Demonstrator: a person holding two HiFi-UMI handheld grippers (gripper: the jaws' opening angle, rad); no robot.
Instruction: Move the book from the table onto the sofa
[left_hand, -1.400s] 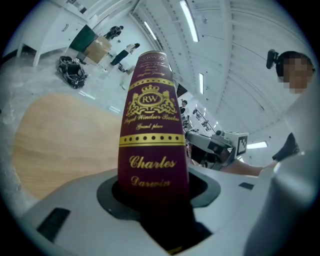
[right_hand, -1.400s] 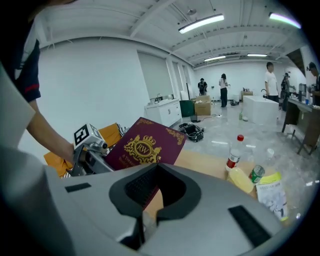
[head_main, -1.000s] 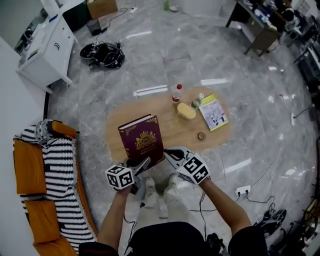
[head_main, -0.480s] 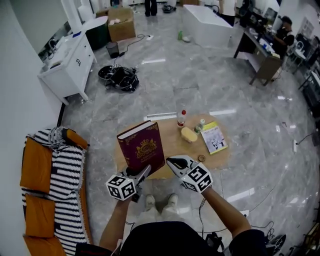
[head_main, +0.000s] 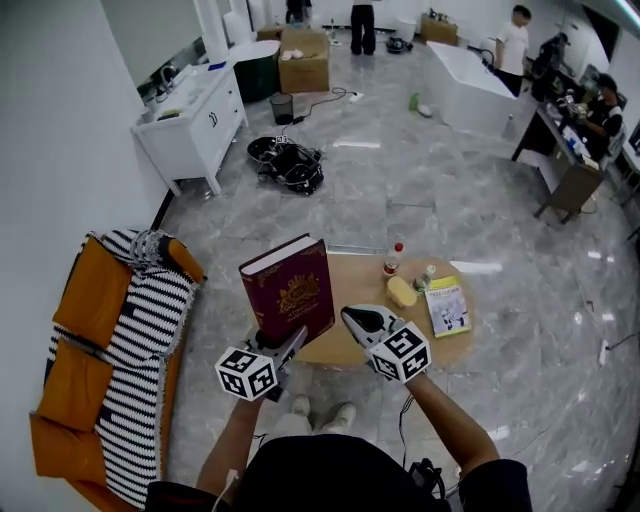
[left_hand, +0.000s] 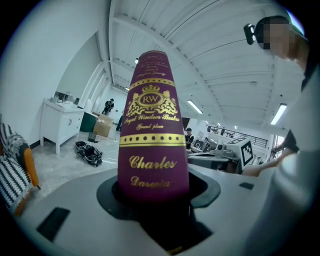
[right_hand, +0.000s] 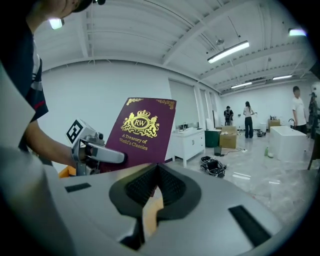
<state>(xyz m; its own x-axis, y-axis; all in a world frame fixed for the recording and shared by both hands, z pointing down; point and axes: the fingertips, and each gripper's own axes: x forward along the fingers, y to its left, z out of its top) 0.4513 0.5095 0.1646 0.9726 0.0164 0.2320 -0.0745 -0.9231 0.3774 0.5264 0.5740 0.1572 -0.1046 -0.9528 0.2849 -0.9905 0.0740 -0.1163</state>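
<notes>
head view: high over the person, facing steeply down, well above table (head_main: 360, 285) and sofa (head_main: 85, 305) | left gripper view: near level along its jaws, close up against book (left_hand: 152, 135) | right gripper view: near level, turned sideways — book and left gripper (right_hand: 107, 156) near | shared: book, white cabinet (head_main: 195, 115) in all three

The book (head_main: 288, 295) shows a smooth maroon cover with a soft sheen, its crest and lettering stamped in shiny gold foil. The left gripper (head_main: 283, 343) and right gripper (head_main: 350, 316) are matt grey plastic, and the right one's pads (right_hand: 141, 186) are ribbed and black. The bench (head_main: 355, 285) top is pale, smooth wood. The floor (head_main: 450, 190) is glossy grey marbled stone, throwing back the lights. The sofa (head_main: 88, 300) is orange cloth under a black-and-white striped knitted throw (head_main: 135, 360).
</notes>
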